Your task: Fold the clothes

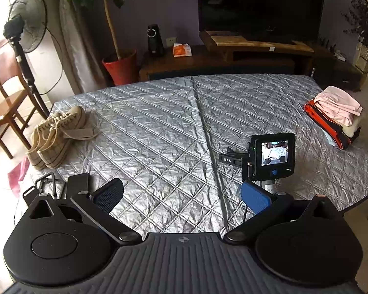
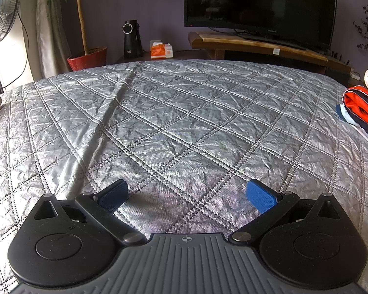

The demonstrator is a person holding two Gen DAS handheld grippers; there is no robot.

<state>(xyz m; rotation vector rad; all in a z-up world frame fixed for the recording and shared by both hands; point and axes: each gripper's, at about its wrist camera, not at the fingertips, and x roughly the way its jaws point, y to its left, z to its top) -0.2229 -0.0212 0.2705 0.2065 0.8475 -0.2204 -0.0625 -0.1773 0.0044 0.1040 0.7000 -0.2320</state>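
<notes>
At the far left of the left wrist view we see a standing fan (image 1: 28,22) and a wooden chair (image 1: 6,93) by the window, with a potted plant in a red pot (image 1: 121,67) behind them. A pair of cream canvas shoes (image 1: 55,136) sits on the left edge of the worktop (image 1: 159,127), which is covered in a silver quilted cloth. Some black clips and a flat black case (image 1: 77,185) lie near the lower left corner, just beside the gripper's left finger.

Our left gripper (image 1: 184,197) hangs over the bare cloth with its blue-padded fingers (image 1: 255,199) spread wide and nothing between them. Right of it stands a small camera on a mount (image 1: 273,155), its screen lit. At the right edge of the worktop lies the pile of folded clothes (image 1: 336,117): a pink garment on top, cream beneath, and an orange piece with dark trim at the bottom.

In the right wrist view, our right gripper (image 2: 187,196) is likewise fully open and empty above the quilted cloth, and the clothes (image 2: 363,107) show only partly, cut off by the right edge, well apart from the fingers. Beyond the worktop a dark television (image 2: 260,7) stands on a wooden unit (image 2: 257,46).
</notes>
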